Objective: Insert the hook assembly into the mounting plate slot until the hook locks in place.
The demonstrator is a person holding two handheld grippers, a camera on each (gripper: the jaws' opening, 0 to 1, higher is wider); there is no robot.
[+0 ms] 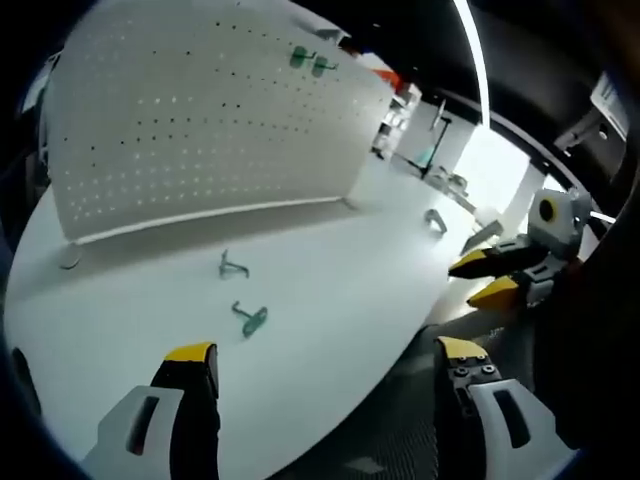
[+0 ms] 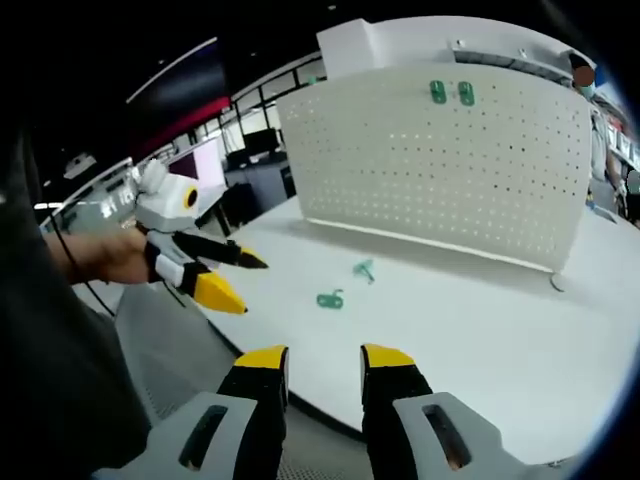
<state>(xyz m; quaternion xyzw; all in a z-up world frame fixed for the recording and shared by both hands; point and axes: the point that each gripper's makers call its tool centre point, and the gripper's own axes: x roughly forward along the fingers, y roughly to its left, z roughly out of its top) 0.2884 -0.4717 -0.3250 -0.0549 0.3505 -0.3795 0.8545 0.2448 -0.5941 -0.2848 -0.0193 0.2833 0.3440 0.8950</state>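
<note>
Both grippers, left [image 1: 325,365] and right [image 2: 324,362], released, empty. Hooks [image 1: 251,318] [image 1: 232,266] before pegboard [image 1: 200,110]: likely light, stiff, slippery; pinch shank.

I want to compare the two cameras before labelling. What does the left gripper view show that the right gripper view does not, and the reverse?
Left gripper view: what looks like a third hook lying near the table's far edge.
Right gripper view: a person's hand holding the left gripper.
Both: the white pegboard with two mounted green hooks near its top, two loose green hooks on the white table, and the left gripper and right gripper, jaws open.
</note>
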